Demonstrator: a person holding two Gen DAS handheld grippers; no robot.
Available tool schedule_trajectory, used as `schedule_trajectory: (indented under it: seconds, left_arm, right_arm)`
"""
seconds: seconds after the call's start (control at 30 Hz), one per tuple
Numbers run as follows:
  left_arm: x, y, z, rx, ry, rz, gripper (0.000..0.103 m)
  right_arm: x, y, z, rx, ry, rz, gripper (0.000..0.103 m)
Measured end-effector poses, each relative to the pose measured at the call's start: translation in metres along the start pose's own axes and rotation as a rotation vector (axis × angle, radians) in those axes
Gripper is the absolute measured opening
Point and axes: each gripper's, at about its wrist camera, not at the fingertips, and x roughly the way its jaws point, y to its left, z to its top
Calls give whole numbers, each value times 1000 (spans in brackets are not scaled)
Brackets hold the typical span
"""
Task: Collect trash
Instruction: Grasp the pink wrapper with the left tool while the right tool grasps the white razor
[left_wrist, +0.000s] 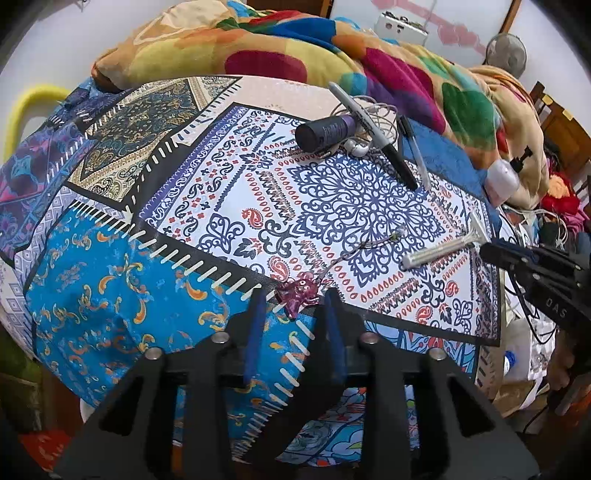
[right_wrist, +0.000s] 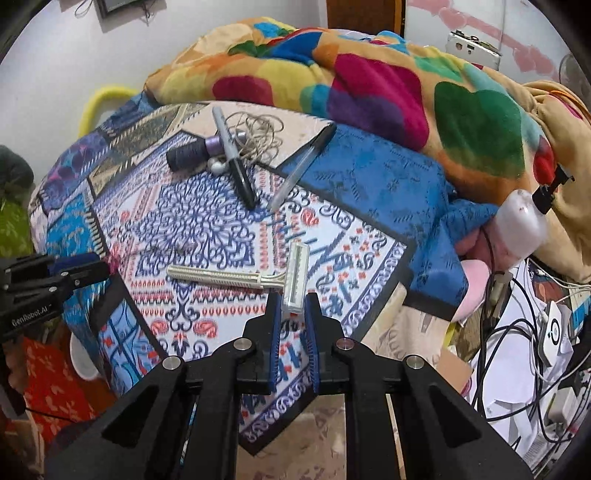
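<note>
Patchwork bedspread; right tongs clamping ribbed plastic razor, left tongs parted around purple charm

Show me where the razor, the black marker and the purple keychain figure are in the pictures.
razor (right_wrist: 295, 275): right wrist view, on its head, above the tips of the tongs.
black marker (right_wrist: 242, 177): right wrist view, on its dark cap.
purple keychain figure (left_wrist: 300, 295): left wrist view, on its body.
</note>
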Motion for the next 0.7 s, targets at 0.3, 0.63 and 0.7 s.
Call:
schedule_trajectory:
  seconds: [0.3, 0.63, 0.7]
  left_arm:
    - [9, -22, -1, 84, -27, 72, 33]
    - [8, -26, 0, 78, -57, 89, 25]
    - [5, -25, -1, 60, -53, 72, 25]
  right_arm:
    - [2, -7, 7, 49, -20, 56, 26]
    - [10, -1, 6, 51, -48, 39, 13]
    - [7, -1, 6, 53, -55, 38, 12]
